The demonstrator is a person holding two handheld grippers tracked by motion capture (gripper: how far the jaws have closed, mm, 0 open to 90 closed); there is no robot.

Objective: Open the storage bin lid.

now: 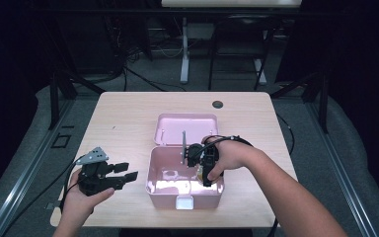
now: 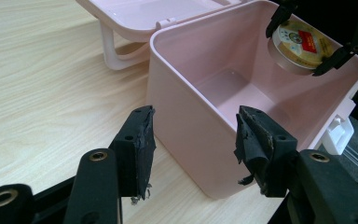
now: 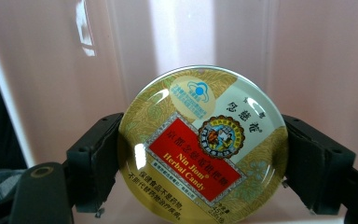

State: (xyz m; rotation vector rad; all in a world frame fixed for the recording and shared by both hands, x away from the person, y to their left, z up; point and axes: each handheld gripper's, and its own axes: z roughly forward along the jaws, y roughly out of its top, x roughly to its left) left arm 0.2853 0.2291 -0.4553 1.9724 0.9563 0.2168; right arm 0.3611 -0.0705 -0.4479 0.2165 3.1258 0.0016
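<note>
A pink plastic box [image 1: 155, 197] [image 2: 177, 135] stands open at the table's front middle, its lid [image 1: 186, 128] [image 2: 135, 14] laid flat behind it. My right gripper [image 1: 206, 174] [image 3: 200, 154] is inside the box near its right wall, shut on a round gold candy tin [image 3: 203, 140] [image 2: 298, 46] with a red label, gripped by its edges. My left gripper [image 1: 123, 175] [image 2: 193, 135] hovers open left of the box, its jaws spread before the box's near corner with nothing between the pads.
The wooden table [image 1: 123, 123] has a round cable hole [image 1: 217, 104] at its far edge. A white latch [image 1: 183, 202] [image 2: 338, 135] sticks out of the box's front wall. Beyond the table stand desk legs and cables on a dark floor.
</note>
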